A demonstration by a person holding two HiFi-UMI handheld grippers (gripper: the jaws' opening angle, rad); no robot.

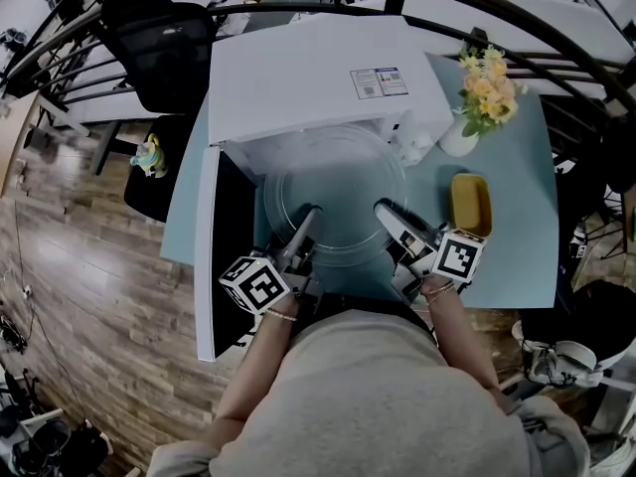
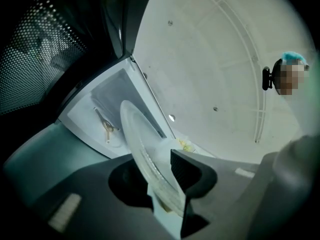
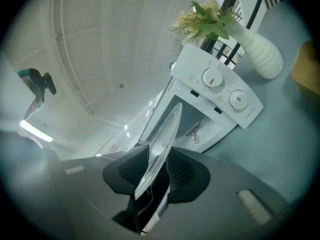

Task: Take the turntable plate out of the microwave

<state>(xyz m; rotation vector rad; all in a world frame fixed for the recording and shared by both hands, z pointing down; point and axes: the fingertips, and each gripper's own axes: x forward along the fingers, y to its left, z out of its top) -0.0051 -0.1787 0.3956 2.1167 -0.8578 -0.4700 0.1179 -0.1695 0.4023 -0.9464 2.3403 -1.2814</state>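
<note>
So the microwave sits at the back of the table, with its door hanging open to the left. The turntable plate is out in front of the opening, above the table. The left gripper is pinching its near-left rim and the right gripper its near-right rim. A vase stands just right of the microwave. A shallow dish lies in front of the vase, right of the plate. A chair sits behind the table's left corner.
</note>
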